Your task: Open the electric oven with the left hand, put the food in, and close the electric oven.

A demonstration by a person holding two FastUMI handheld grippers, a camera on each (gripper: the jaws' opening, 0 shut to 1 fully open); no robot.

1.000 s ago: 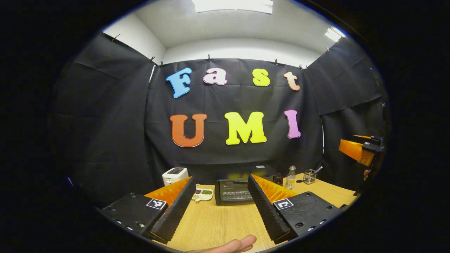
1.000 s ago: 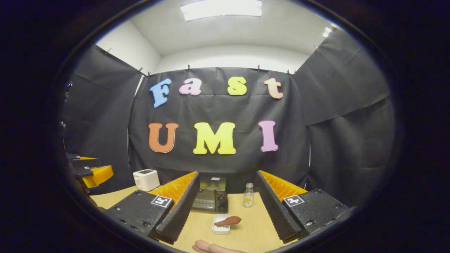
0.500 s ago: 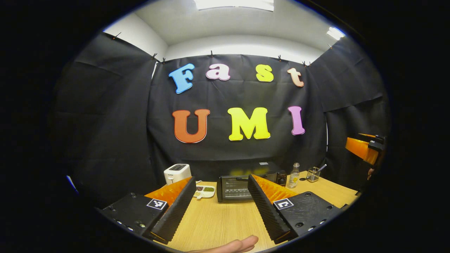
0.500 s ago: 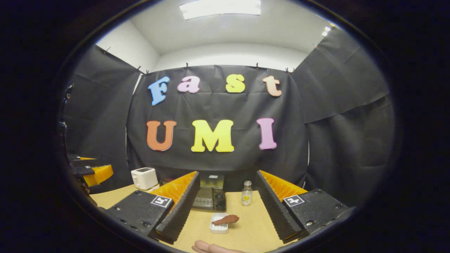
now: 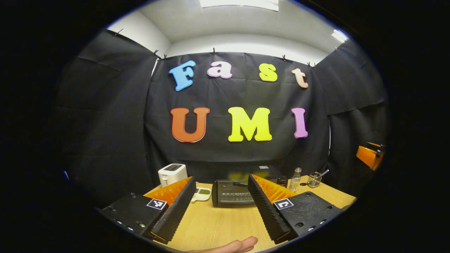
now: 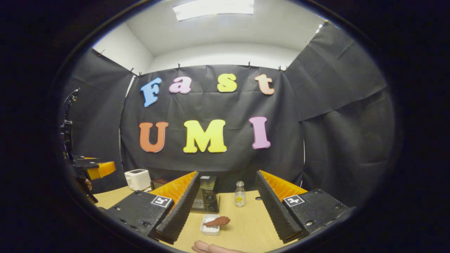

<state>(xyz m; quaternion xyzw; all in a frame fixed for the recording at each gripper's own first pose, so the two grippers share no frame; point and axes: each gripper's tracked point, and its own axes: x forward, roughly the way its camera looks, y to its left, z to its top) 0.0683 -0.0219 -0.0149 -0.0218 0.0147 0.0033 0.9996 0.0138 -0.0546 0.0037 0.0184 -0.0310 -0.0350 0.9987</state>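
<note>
The black electric oven (image 5: 230, 192) stands at the back of the wooden table (image 5: 218, 225) with its door shut. My left gripper (image 5: 221, 181) is open and held well short of it, with nothing between its fingers. In the right gripper view the oven (image 6: 208, 198) is partly hidden behind one finger. A brown piece of food (image 6: 218, 221) lies on a small white dish (image 6: 210, 230) in front of it. My right gripper (image 6: 226, 177) is open above the table, behind the dish. The left gripper (image 6: 96, 168) sits at the far left and the right gripper (image 5: 369, 156) at the far right.
A white toaster (image 5: 172, 174) and a small tray with green bits (image 5: 202, 192) stand left of the oven. A small bottle (image 5: 296, 179) and a glass with a spoon (image 5: 314, 179) stand to its right. A finger (image 5: 232, 245) shows at the bottom edge.
The left gripper has edged toward the oven, which looks slightly larger and lower. The right gripper view has swung a little rightward, so dish and oven sit further left. Both grippers stay open.
</note>
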